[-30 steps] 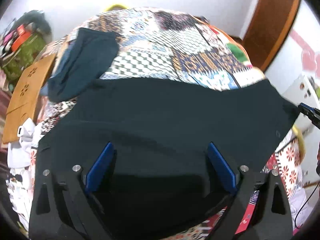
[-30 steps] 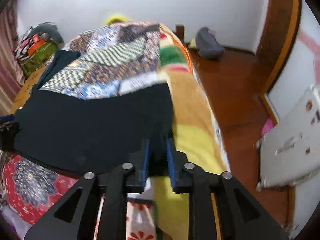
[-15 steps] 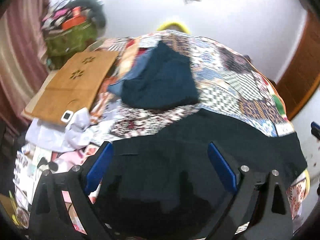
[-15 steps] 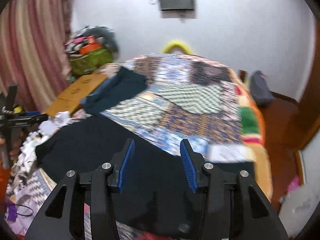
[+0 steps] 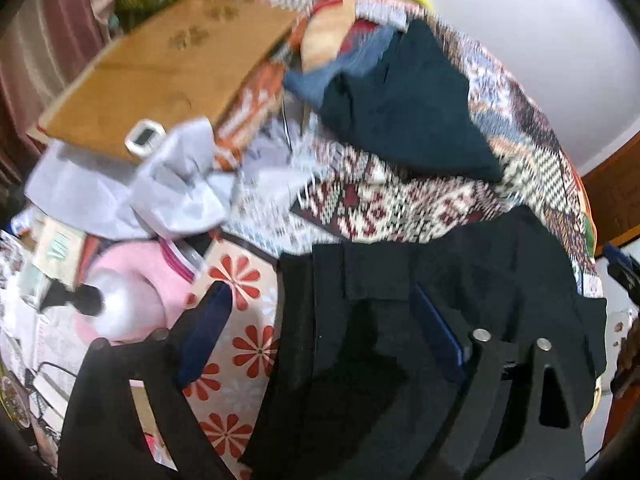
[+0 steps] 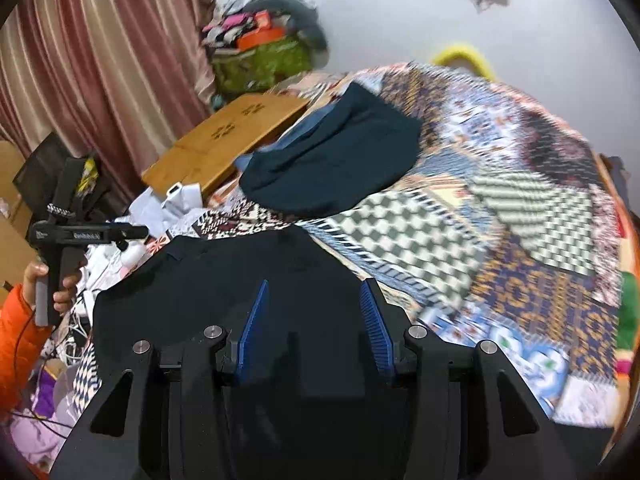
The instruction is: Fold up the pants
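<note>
1. Left wrist view, nearest: the left gripper point(image 5: 320, 328) has swung off the middle of the black pants point(image 5: 420, 360) to their left edge. One blue pad point(image 5: 436, 332) sits over the dark cloth and the other over the red-flowered sheet point(image 5: 240, 344). Its jaws are wide but closing, with the pants' edge between them and not yet pinched.

2. Right wrist view: a second ago the right gripper point(image 6: 316, 320) was clamped on a corner of the pants point(image 6: 224, 280); now it is released, jaws half apart above the flat cloth, holding nothing. I judge one fold laid down and both hands moving to new grasp points.

3. Beyond the pants, on the patchwork quilt point(image 6: 500, 216), lies one dark teal garment point(image 6: 332, 164) over one blue garment point(image 6: 280, 144), seemingly a finished pile.

4. Farther left: one wooden board point(image 6: 224, 140), one small white device point(image 5: 144, 136) on it, and crumpled white cloth point(image 5: 172, 192).

5. Counted: two grippers, one pair of pants in work, two other garments; one hand point(image 6: 52, 284) in an orange sleeve point(image 6: 16, 344) holds the left handle.
</note>
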